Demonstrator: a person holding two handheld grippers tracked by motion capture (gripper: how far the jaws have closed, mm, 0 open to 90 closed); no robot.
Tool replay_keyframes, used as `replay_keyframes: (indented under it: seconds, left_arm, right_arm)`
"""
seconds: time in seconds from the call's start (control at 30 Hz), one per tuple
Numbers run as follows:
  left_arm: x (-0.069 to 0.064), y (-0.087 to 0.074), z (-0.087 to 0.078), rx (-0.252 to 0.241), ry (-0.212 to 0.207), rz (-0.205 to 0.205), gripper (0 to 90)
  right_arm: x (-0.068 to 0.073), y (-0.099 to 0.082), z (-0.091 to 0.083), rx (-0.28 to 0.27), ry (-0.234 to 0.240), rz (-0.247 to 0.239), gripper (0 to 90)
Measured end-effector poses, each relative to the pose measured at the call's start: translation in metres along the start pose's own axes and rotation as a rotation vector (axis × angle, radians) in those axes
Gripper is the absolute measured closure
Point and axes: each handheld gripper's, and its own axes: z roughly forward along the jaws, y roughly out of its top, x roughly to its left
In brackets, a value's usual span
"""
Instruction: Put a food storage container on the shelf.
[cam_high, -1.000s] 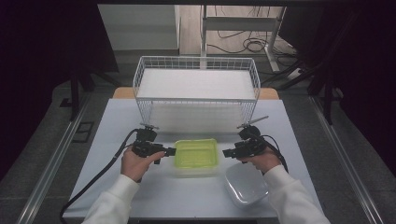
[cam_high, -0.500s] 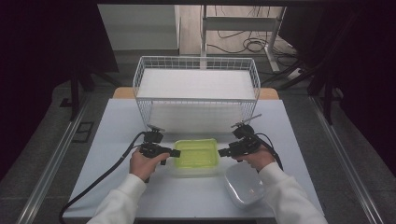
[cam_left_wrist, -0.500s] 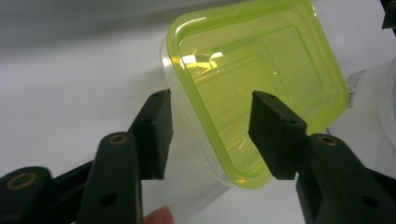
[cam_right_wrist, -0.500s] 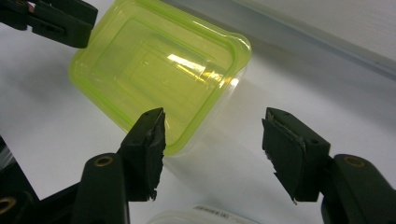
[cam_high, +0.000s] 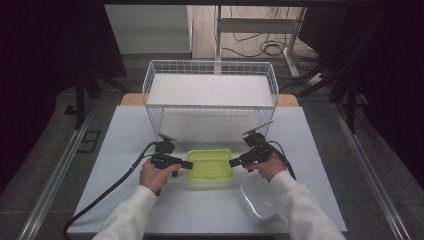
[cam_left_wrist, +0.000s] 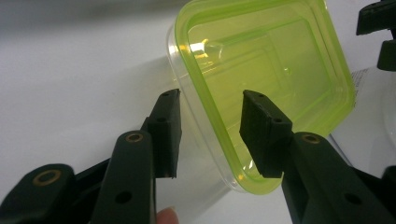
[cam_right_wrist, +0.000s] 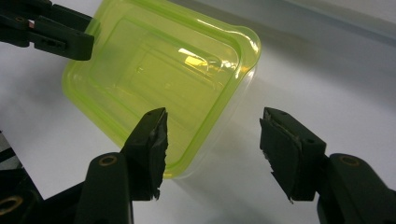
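A clear container with a yellow-green lid (cam_high: 210, 167) sits on the white table between my two grippers. My left gripper (cam_high: 186, 165) reaches its left side. In the left gripper view the jaws of this gripper (cam_left_wrist: 210, 135) straddle the lid's rim (cam_left_wrist: 261, 60), one pad over the lid, one beside the clear wall. They have just been closing, and gaps still show at both pads. My right gripper (cam_high: 234, 162) is at the container's right end. It stands open (cam_right_wrist: 212, 149) around a corner of the lid (cam_right_wrist: 154, 79), its jaws having narrowed slightly.
A white wire basket (cam_high: 210, 90) stands behind the container at the table's far side. A clear lidless tub (cam_high: 257, 200) lies near the front right, under the right forearm. A black cable (cam_high: 110, 187) trails from the left gripper toward the front left.
Both hands have drawn in toward the lidded container from either side and sunk slightly. The left jaws stand narrower around the rim than before.
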Motion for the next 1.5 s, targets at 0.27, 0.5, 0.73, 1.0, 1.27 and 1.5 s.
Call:
replay_keyframes:
  seconds: [0.27,0.5,0.73,1.0,1.27,1.5]
  left_arm:
    - [0.002,0.000,0.003,0.000,-0.018,-0.017,64.3]
    - [0.004,0.001,0.003,0.003,-0.028,-0.017,64.9]
    - [0.004,0.001,0.003,-0.001,-0.033,-0.023,65.6]
    - [0.004,0.001,0.004,0.000,-0.039,-0.025,66.3]
    - [0.004,0.000,0.003,0.000,-0.048,-0.025,67.6]
    - [0.008,-0.001,0.001,0.001,-0.084,-0.028,70.8]
  right_arm:
    - [-0.005,0.004,0.014,0.041,0.029,0.037,46.7]
    - [-0.007,0.005,0.021,0.067,0.035,0.066,50.4]
    - [-0.006,0.006,0.027,0.083,0.042,0.067,54.2]
    - [-0.008,0.006,0.029,0.082,0.060,0.101,60.1]
    - [-0.013,0.006,0.029,0.092,0.094,0.144,63.5]
    - [-0.016,0.003,0.027,0.080,0.130,0.186,68.5]
